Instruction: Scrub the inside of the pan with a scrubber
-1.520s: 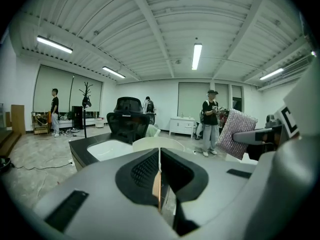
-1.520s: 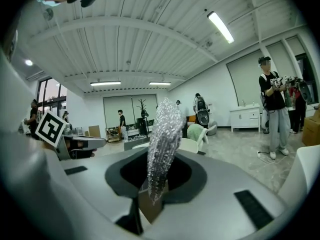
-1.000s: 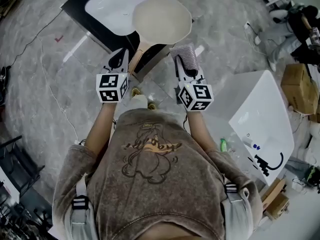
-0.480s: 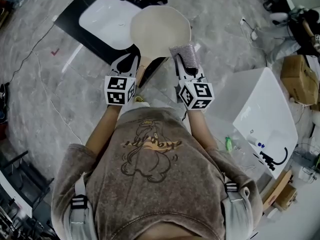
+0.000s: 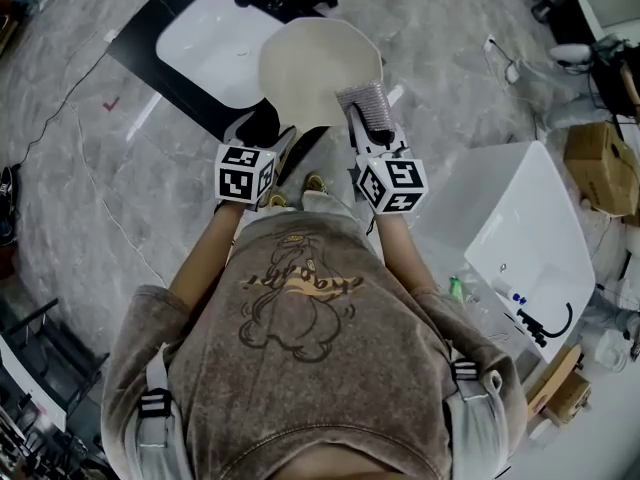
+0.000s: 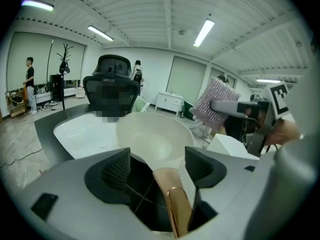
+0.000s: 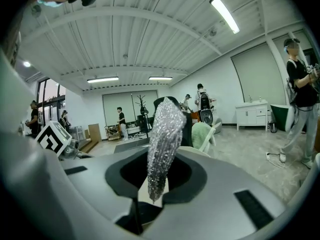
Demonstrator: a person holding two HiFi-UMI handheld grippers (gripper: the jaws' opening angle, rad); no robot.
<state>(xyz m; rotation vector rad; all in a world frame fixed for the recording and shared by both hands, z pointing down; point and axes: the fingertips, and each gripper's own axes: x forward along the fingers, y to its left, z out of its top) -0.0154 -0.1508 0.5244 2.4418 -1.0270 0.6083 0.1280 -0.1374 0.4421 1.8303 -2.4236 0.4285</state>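
Head view shows one round cream pan (image 5: 320, 68) above a black counter (image 5: 135, 48) that holds one white basin (image 5: 205, 38). There are two grippers. The left gripper (image 5: 262, 133) has just been opening, and its jaws stand apart with the pan's single tan handle (image 6: 167, 179) lying loose between them. The right gripper (image 5: 370, 136) is clamped on one silvery mesh scrubber (image 5: 367, 105), just beside the pan's rim.

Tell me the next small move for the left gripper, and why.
Probably close the left gripper on the pan handle before any scrubbing. Its fingers have just been opening and stand apart with the handle between them, not gripped, so the pan is not held. The right gripper is shut on the scrubber, which is off to the pan's side, not in it.
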